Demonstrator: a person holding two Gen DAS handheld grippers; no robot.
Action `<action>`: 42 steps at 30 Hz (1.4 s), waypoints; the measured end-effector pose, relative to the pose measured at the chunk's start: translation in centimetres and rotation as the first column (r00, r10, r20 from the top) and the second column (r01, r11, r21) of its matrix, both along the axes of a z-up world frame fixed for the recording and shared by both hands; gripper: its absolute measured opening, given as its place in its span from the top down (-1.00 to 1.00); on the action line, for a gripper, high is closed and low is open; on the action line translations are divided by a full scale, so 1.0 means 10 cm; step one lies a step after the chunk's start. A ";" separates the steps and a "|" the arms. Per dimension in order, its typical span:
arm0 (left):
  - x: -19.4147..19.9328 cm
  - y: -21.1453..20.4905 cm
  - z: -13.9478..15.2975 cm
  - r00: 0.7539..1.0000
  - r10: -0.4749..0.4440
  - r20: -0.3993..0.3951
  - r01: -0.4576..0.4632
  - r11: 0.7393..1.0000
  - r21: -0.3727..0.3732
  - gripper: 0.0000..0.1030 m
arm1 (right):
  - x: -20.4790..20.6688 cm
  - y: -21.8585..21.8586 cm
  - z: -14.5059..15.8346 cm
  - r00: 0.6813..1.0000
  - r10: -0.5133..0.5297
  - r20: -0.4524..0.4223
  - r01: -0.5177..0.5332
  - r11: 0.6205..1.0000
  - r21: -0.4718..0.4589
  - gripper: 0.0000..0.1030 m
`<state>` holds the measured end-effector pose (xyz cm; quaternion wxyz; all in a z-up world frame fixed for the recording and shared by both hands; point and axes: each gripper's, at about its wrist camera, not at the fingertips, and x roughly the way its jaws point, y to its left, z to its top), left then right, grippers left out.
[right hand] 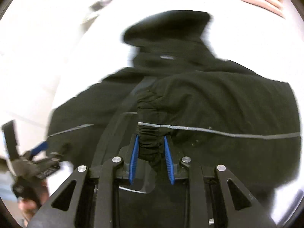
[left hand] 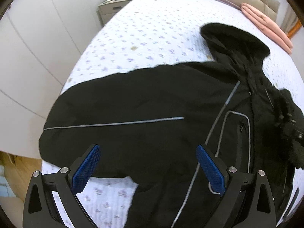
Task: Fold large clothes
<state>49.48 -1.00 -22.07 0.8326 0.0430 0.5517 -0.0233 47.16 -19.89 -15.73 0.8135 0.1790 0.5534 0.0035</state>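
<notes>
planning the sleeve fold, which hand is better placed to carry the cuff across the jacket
Right. The right tongs have the gathered sleeve cuff between their blue pads, over the black jacket. The left tongs hang open above the jacket, holding nothing.

My black hooded fabric jacket (left hand: 133, 98) carries thin grey piping; the white quilted bedspread (left hand: 152, 28) shows lilac sprigs; folded salmon-pink cloth (left hand: 266, 24) at one o'clock.

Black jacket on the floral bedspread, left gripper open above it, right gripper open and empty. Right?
Not quite. The right wrist view shows the right gripper shut on the jacket's elastic cuff. The rest holds: black jacket on the floral bedspread, left gripper open above it.
</notes>
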 end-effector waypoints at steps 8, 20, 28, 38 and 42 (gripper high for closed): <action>-0.01 0.57 -0.04 0.984 0.177 0.006 -0.177 0.984 0.017 -0.95 | 0.55 1.18 -0.89 0.981 0.169 -0.098 -0.171 0.985 -0.011 0.35; 0.03 0.26 -0.20 0.998 0.010 -0.063 -0.018 0.992 -0.127 -0.95 | 0.15 0.44 -0.20 0.995 0.101 -0.008 -0.100 0.993 0.066 -0.16; 0.27 -0.37 -0.40 0.982 -0.164 -0.097 0.120 0.929 -0.351 -0.95 | -0.36 -1.12 -0.61 0.968 -0.212 -0.135 0.174 0.952 -0.250 0.25; 0.60 -0.57 -0.71 0.973 -0.173 -0.151 0.085 0.881 -0.465 0.63 | -0.33 -1.21 -0.85 0.959 -0.217 -0.185 0.163 0.949 -0.269 0.27; 0.57 -0.46 -0.26 0.987 -0.146 -0.062 0.100 0.878 -0.468 0.65 | -0.37 -1.26 -0.57 0.961 -0.222 -0.166 0.189 0.963 -0.192 0.25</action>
